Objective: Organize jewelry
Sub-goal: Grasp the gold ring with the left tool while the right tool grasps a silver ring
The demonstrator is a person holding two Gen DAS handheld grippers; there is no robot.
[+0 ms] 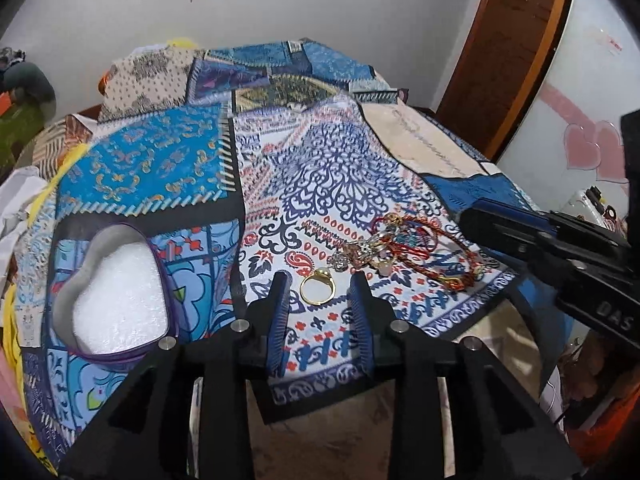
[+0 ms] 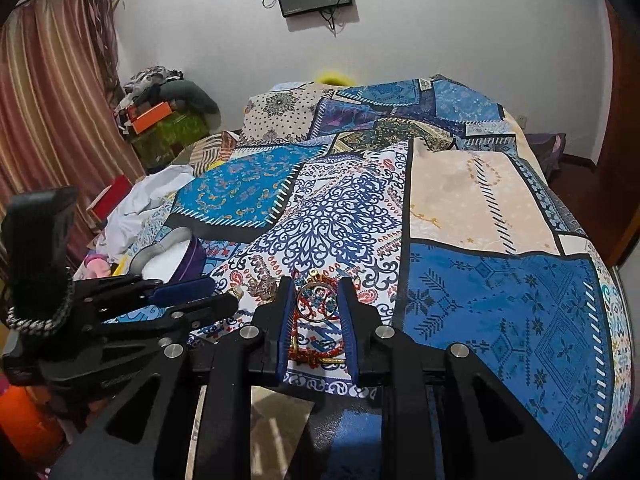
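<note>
A gold ring (image 1: pixel 317 289) lies flat on the patterned cloth between the fingers of my left gripper (image 1: pixel 319 286). The jaws stand open with a gap on each side of it. Left of it sits a heart-shaped tin (image 1: pixel 116 300) lined with white foam, also seen as the tin (image 2: pixel 176 256). A jewelry pile (image 1: pixel 404 246) of red cord bracelets and charms lies to the right. My right gripper (image 2: pixel 317 294) is over that pile, shut on a thin metal hoop (image 2: pixel 304 312) that spans its pads. The left gripper (image 2: pixel 224 293) shows at the left of the right wrist view.
The patchwork bedspread (image 1: pixel 340 168) covers the bed; its near edge drops to the floor just below both grippers. White crumpled cloth (image 2: pixel 136 200) lies beyond the tin. A wooden door frame (image 1: pixel 516 40) stands at the right.
</note>
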